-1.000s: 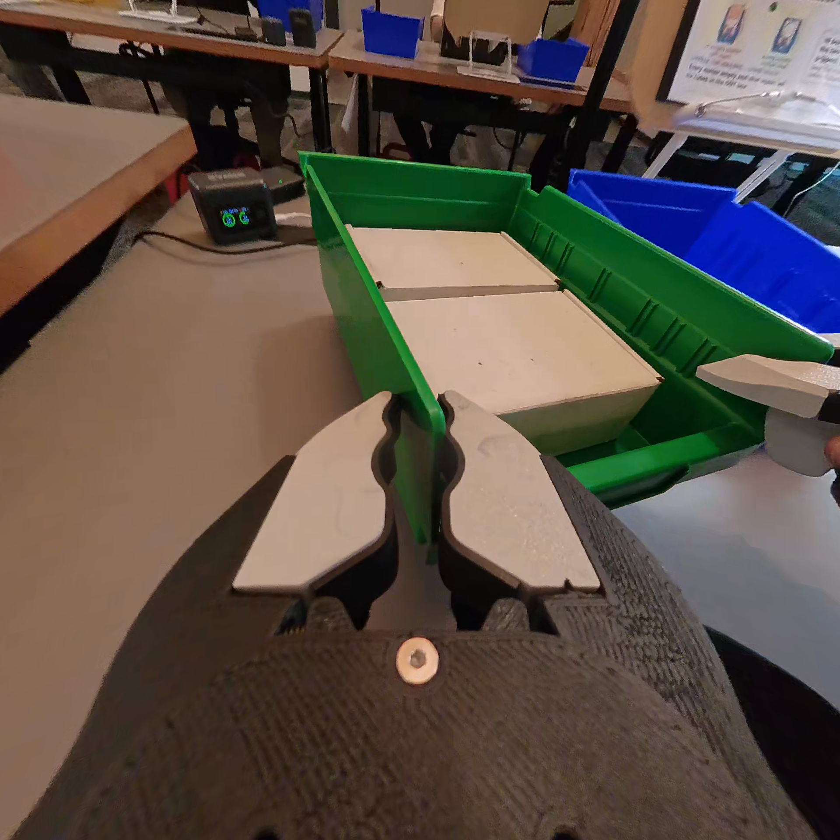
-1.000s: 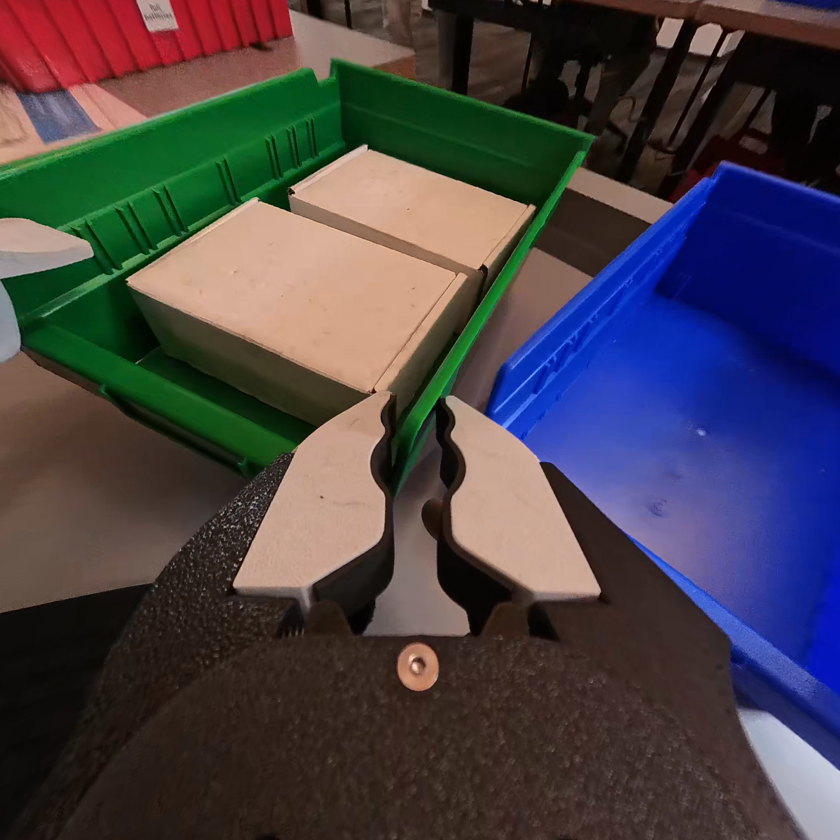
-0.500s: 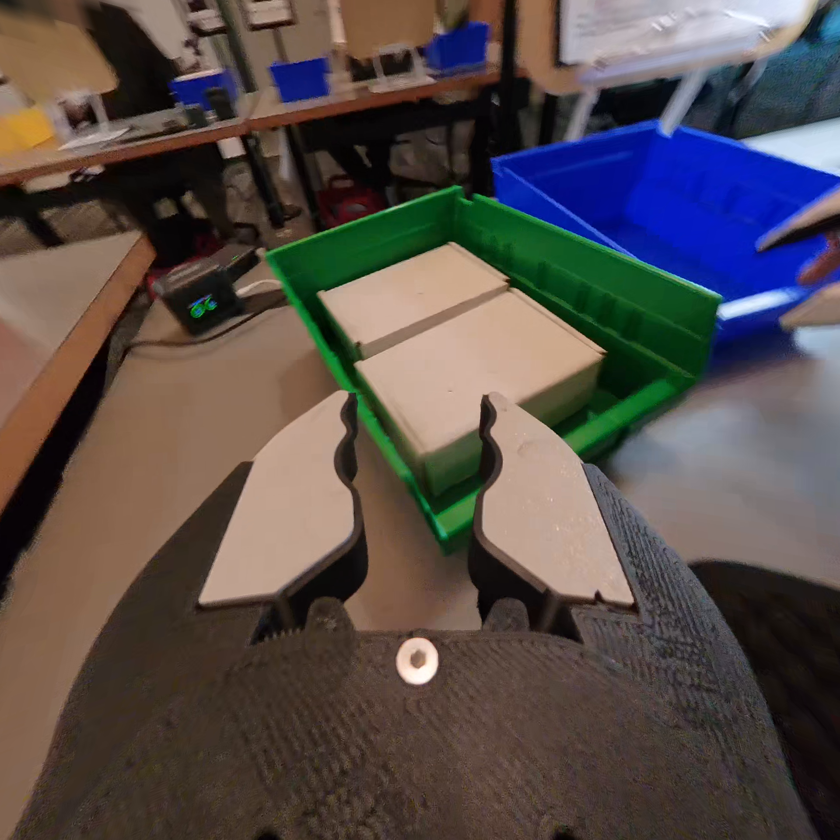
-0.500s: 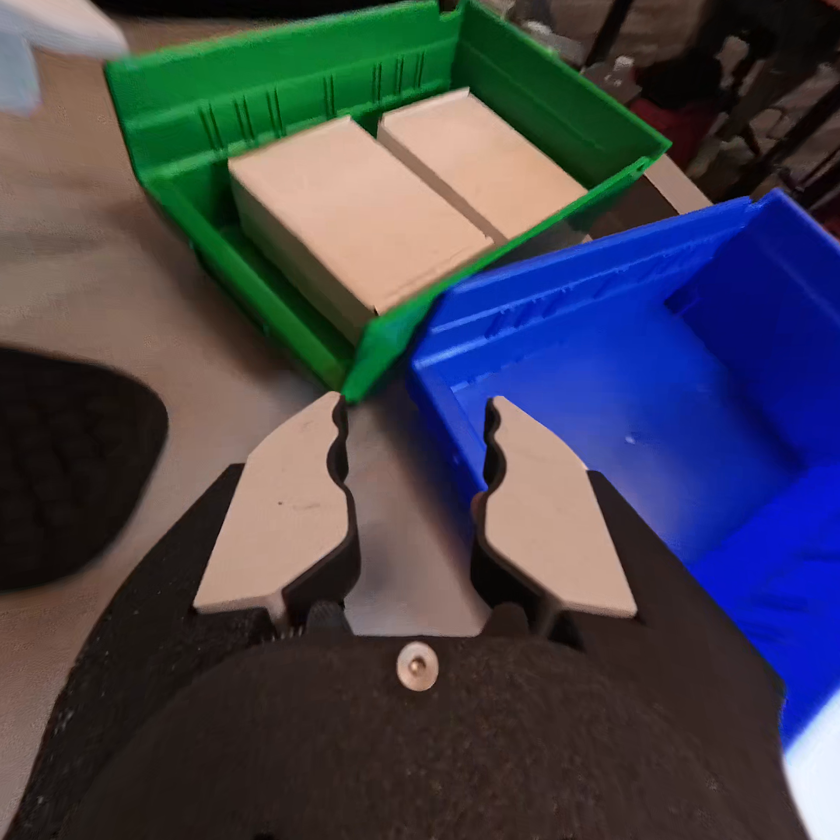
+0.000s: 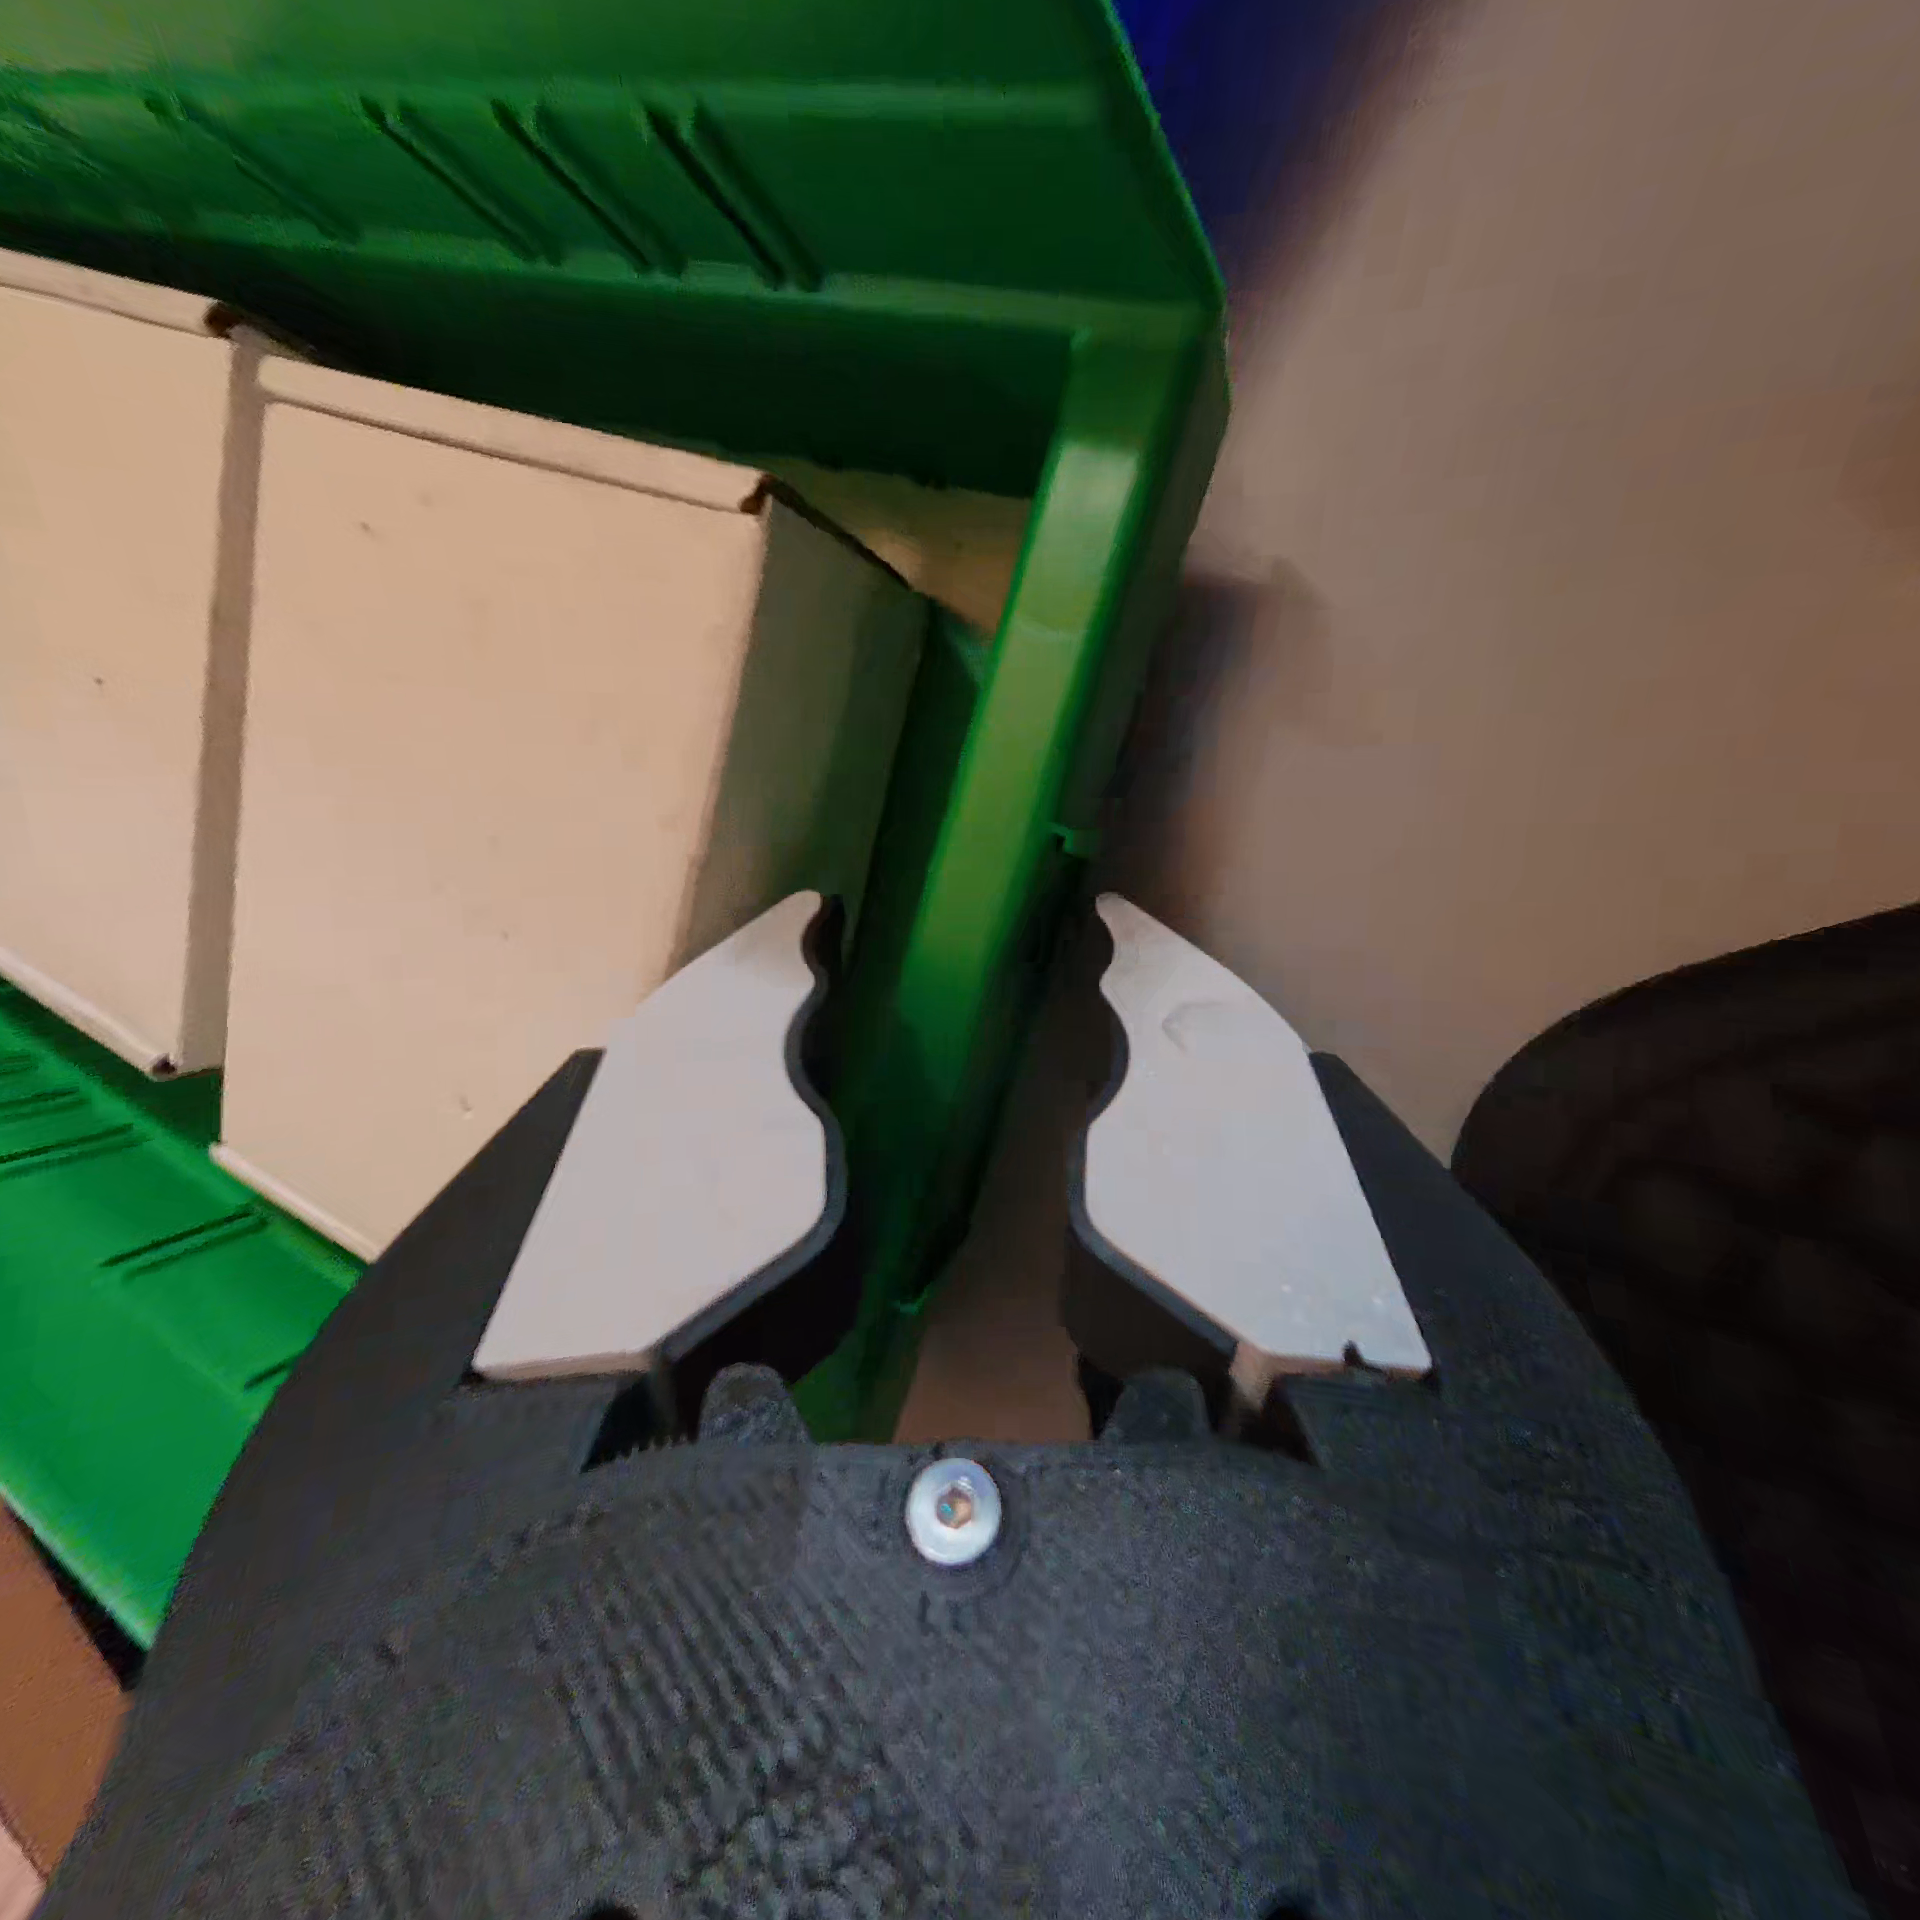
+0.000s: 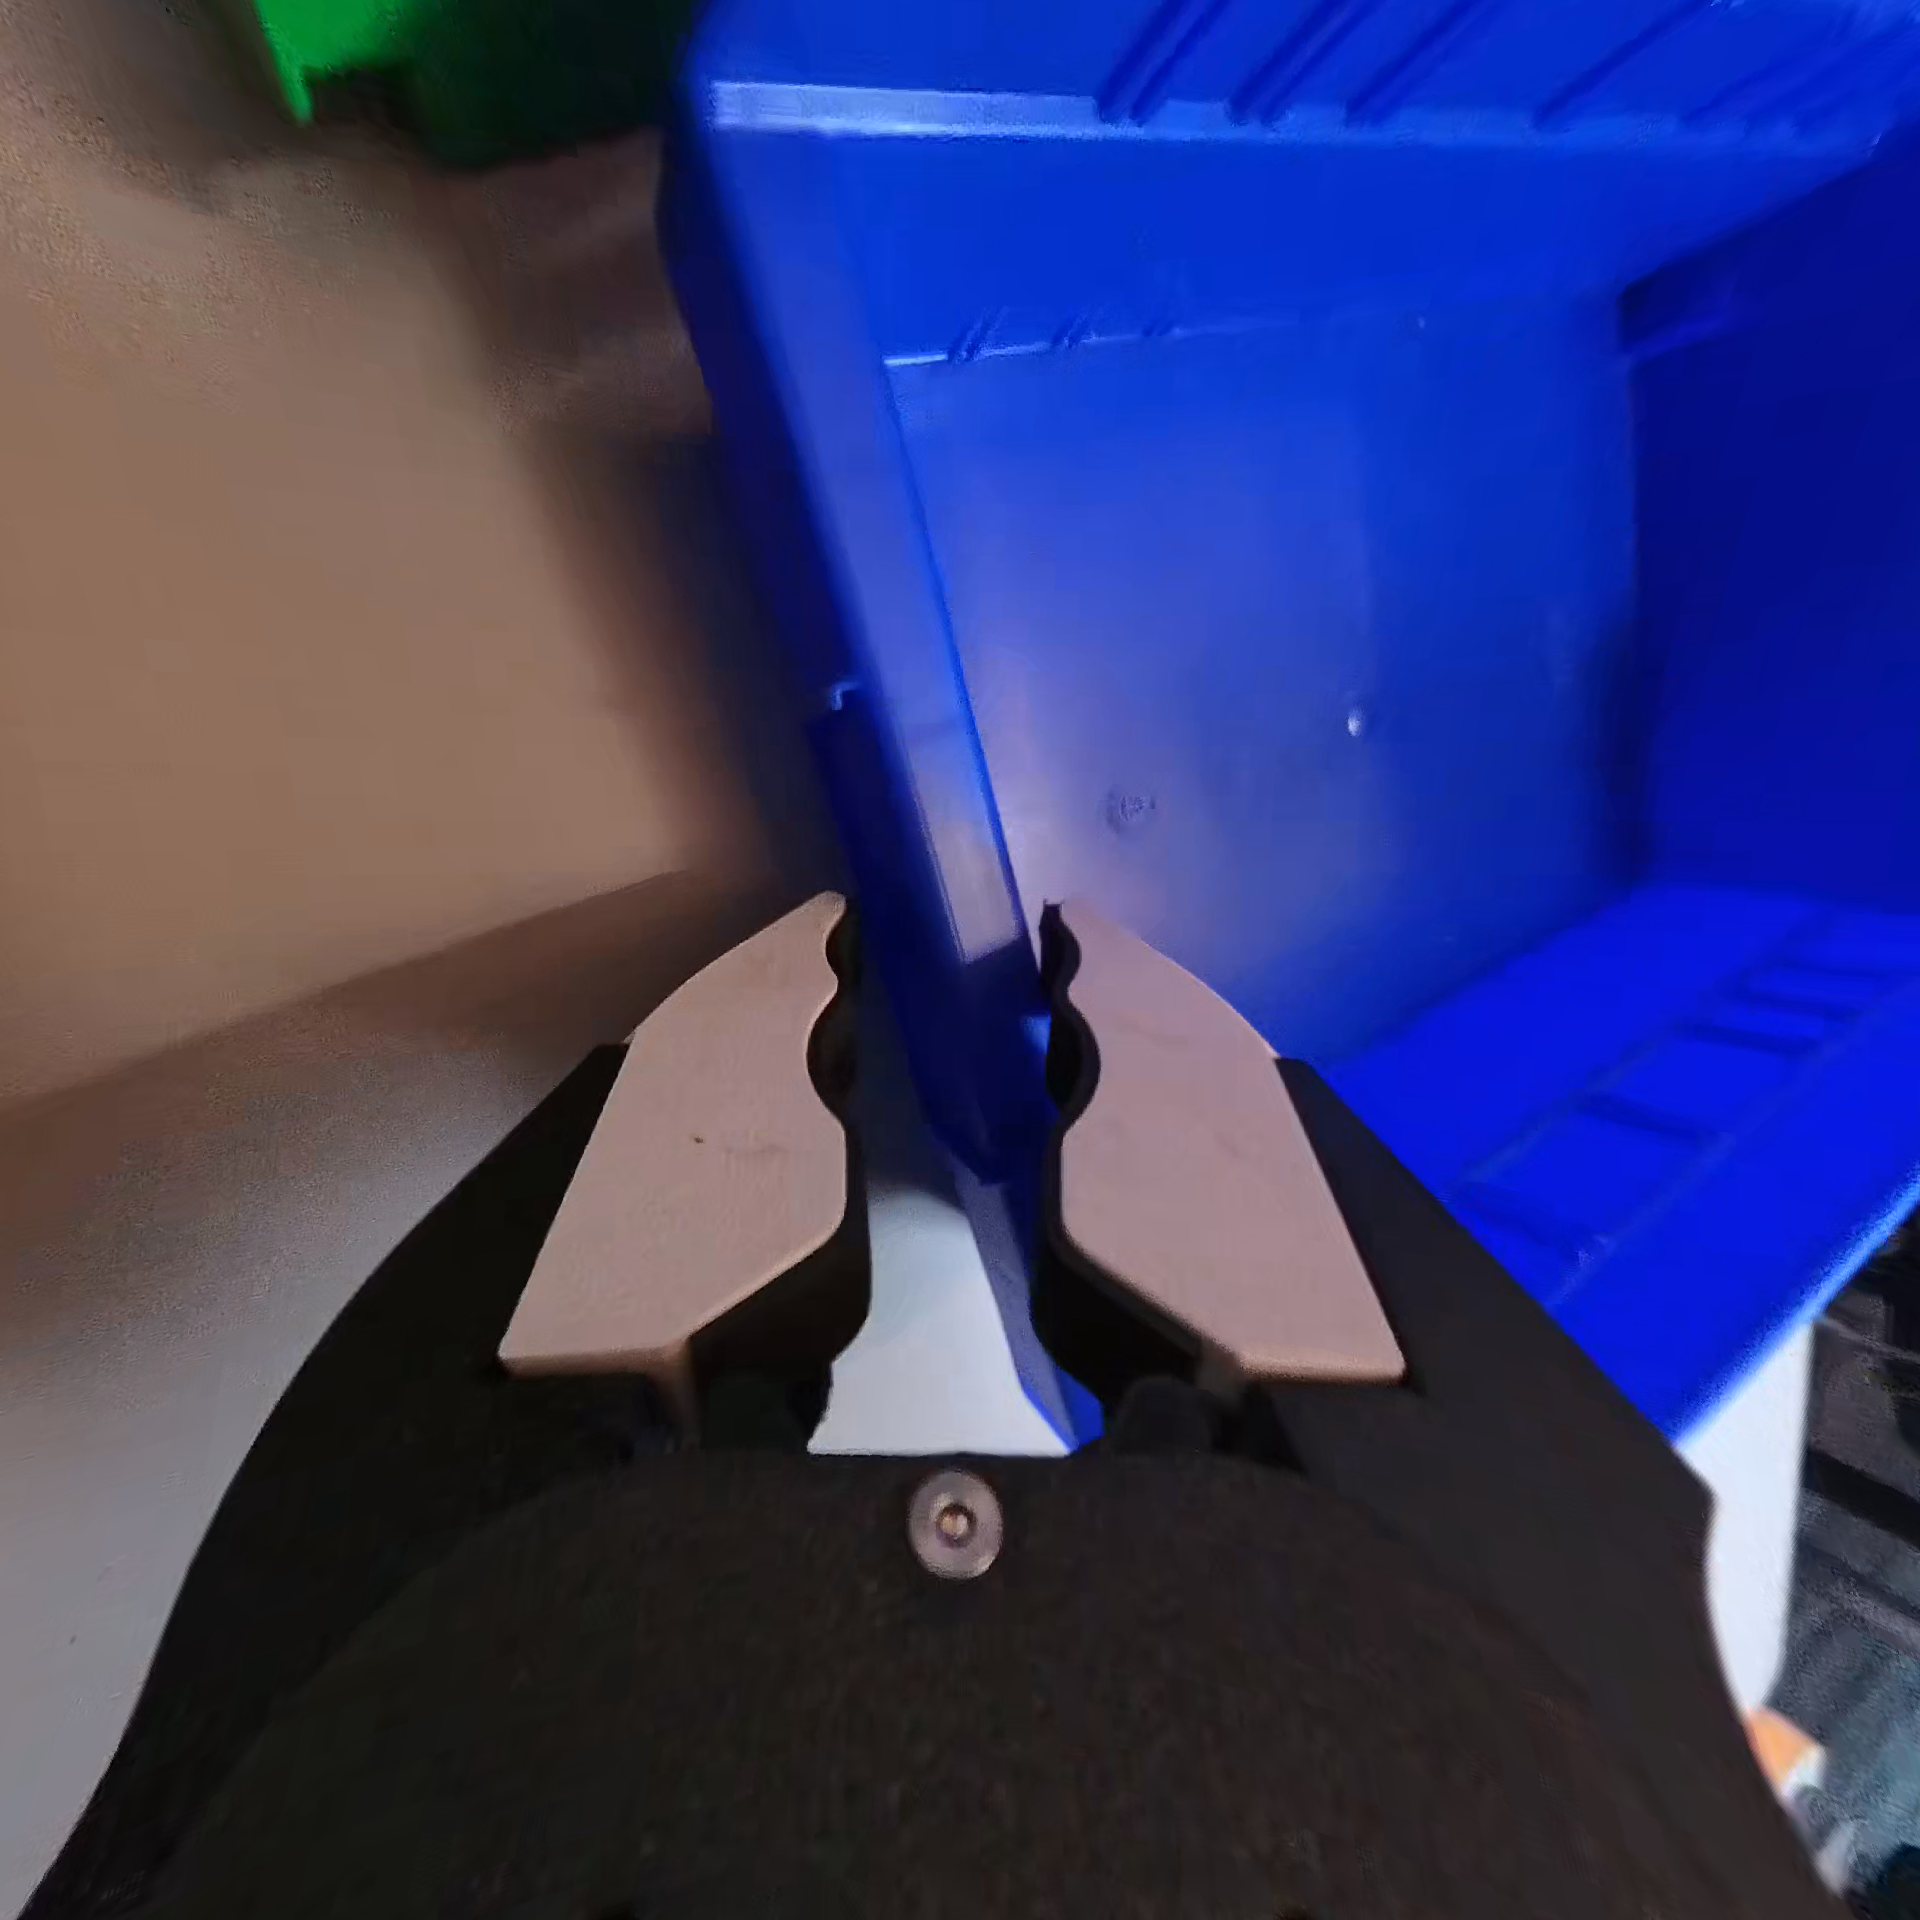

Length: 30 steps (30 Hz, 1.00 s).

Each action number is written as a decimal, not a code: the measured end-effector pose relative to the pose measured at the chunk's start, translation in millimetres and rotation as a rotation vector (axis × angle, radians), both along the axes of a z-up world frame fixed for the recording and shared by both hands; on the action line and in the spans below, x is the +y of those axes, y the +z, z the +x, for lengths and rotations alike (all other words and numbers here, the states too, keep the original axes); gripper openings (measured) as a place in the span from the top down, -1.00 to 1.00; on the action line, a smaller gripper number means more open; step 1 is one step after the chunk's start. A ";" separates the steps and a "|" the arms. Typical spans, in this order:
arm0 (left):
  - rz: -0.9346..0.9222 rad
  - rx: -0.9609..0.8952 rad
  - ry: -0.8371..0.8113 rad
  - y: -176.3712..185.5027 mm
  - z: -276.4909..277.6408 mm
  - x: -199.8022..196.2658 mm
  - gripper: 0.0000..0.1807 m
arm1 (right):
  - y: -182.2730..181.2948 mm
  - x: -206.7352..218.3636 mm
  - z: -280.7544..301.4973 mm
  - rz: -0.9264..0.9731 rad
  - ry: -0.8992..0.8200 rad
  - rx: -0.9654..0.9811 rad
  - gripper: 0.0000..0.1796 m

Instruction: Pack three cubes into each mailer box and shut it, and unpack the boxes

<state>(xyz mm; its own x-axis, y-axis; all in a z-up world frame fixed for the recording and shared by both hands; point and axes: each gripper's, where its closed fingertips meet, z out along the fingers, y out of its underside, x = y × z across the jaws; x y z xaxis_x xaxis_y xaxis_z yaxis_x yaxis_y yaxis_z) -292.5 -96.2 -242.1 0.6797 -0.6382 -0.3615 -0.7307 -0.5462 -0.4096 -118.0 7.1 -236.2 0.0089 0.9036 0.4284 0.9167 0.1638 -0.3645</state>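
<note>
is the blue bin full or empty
Empty, as far as it shows: the blue bin has a bare floor and walls, though the right gripper hides part.

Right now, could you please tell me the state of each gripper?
Left gripper: open, jaws astride the green bin wall.
Right gripper: open, jaws astride the blue bin wall.

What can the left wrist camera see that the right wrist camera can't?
Only the left wrist view shows the two closed mailer boxes lying side by side inside the green bin, and the left gripper, open, with the bin's wall between its fingers.

Only the right wrist view shows the inside of the blue bin, with nothing visible in it, and the right gripper, open around that bin's wall.

Both show the tan tabletop, and both catch a bit of the other bin: blurry green in the right view, a blue sliver in the left.
</note>
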 end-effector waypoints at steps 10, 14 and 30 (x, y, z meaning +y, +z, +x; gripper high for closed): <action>0.041 0.004 -0.095 -3.7 16.3 18.2 0.69 | -1.3 -27.3 124.4 0.013 -0.072 0.004 0.62; 0.049 0.009 -0.114 -3.7 16.7 25.7 0.69 | -1.3 -26.6 170.9 0.033 -0.158 0.005 0.62; 0.059 -0.007 -0.213 -3.5 1.3 72.3 0.68 | -2.0 52.1 275.0 0.076 -0.383 -0.009 0.62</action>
<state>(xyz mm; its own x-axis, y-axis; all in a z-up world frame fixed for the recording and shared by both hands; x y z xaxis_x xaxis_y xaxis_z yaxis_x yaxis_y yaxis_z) -291.2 -23.9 -245.6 0.5345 -0.7454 -0.3984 -0.8241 -0.3548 -0.4416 157.0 59.3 -238.2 0.3350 0.8012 0.4958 0.9199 -0.1642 -0.3563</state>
